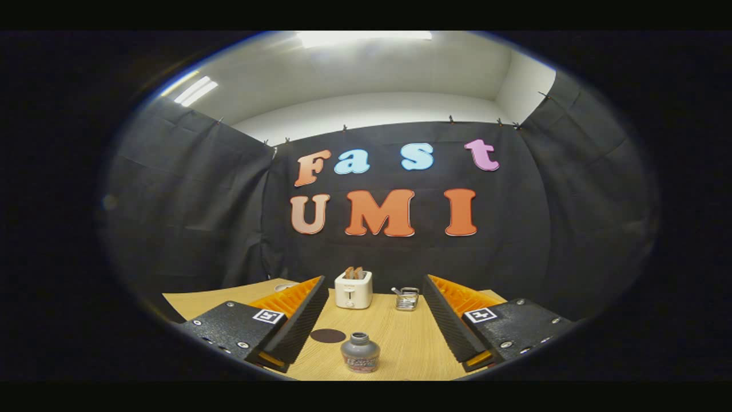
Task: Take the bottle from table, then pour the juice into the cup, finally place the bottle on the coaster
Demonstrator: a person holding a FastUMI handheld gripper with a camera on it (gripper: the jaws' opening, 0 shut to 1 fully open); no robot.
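Hand-held gripper (366, 337) wide open, empty; bottle (360, 353) upright between fingers on tabletop (412, 343) (untouched); step one pending; advance, close on body; coaster (327, 336) just beside.

A white toaster (353, 289) with toast in its slots stands on the wooden table (400, 337), centre frame. A small metal rack (406, 298) sits just right of it.

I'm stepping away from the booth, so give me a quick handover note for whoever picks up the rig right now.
Tool: open, fingers spread wide, holding nothing.
Bottle: upright on the table, between the fingers, untouched.
Coaster: dark disc just left of the bottle, nothing on it.
Cup: likely the small glass beyond the fingers, right of the toaster.
Done: nothing yet.
Left: grasp bottle, pour into cup, set bottle on coaster.
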